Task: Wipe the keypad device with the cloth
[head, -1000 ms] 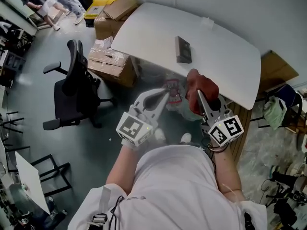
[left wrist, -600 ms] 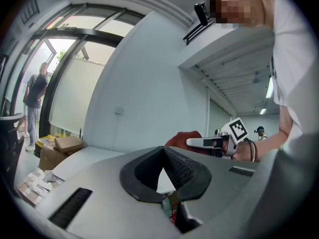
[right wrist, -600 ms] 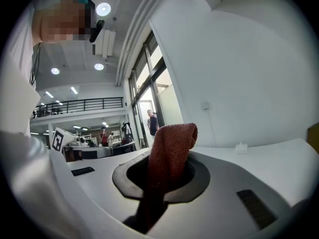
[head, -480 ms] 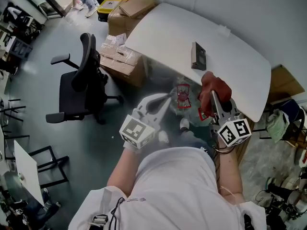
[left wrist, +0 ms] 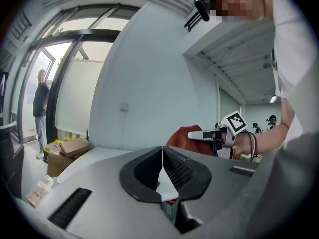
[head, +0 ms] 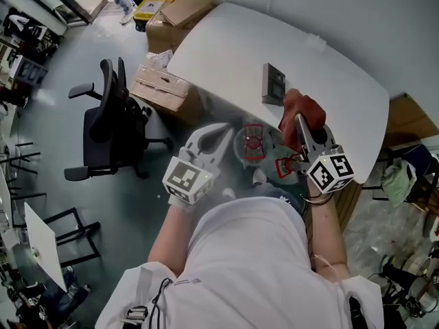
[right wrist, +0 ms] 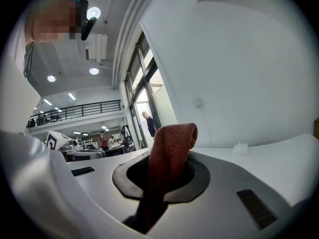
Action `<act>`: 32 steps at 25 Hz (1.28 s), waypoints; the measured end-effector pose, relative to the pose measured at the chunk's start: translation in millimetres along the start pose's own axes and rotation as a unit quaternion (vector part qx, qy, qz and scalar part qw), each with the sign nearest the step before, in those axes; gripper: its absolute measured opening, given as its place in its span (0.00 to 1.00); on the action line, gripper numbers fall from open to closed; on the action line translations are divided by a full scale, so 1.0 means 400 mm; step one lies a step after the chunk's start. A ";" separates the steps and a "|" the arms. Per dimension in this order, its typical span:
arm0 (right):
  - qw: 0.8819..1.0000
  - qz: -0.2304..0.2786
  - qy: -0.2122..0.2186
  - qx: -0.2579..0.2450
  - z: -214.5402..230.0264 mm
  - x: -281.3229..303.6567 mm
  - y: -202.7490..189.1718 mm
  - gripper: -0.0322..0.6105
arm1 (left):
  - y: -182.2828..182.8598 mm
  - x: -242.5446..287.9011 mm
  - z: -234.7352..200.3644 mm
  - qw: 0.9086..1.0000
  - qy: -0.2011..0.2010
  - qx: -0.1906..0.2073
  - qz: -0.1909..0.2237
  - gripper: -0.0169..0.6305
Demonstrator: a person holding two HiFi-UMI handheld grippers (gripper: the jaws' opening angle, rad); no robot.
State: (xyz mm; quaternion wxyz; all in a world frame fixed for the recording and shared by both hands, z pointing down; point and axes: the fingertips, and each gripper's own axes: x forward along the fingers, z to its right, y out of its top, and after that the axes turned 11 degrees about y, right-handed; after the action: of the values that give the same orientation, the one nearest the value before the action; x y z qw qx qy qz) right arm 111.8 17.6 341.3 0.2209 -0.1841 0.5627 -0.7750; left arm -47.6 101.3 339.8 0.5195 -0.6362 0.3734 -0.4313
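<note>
The dark keypad device (head: 274, 84) lies flat on the white table (head: 226, 46). My right gripper (head: 300, 120) is shut on a red-brown cloth (head: 304, 108), which bunches up just short of the device at the table's near edge. In the right gripper view the cloth (right wrist: 170, 148) stands up between the jaws. My left gripper (head: 221, 133) hangs below and left of the table edge, its jaws shut with nothing in them. In the left gripper view the jaws meet in a line, and the cloth (left wrist: 180, 138) shows beyond them.
A black office chair (head: 110, 122) stands on the floor at the left. Cardboard boxes (head: 163, 86) lie beside and behind the table. A bin with red-printed wrappers (head: 252, 142) sits under the table edge. A small white object (right wrist: 240, 148) rests at the table's far side.
Both grippers have moved forward toward the table. The right gripper has carried the cloth closer to the keypad device. Both jaw pairs stay shut.
</note>
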 end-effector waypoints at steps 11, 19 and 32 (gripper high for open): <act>0.998 -0.014 0.026 0.050 0.199 0.026 -0.016 0.13 | -0.064 0.211 0.055 0.997 0.018 0.037 -0.063 0.05; 0.993 -0.031 0.041 0.102 0.245 0.096 -0.059 0.13 | -0.137 0.298 0.025 0.993 0.017 0.058 -0.104 0.05; 0.980 -0.054 0.007 0.193 0.317 0.228 -0.156 0.13 | -0.249 0.486 -0.039 0.979 -0.081 0.089 -0.166 0.20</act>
State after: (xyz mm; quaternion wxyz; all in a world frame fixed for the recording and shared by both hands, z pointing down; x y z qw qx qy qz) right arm 94.9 -115.9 442.0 0.2061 -0.1622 0.3936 -0.8811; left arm 8.3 -65.6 470.4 0.5236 -0.6733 0.1797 -0.4901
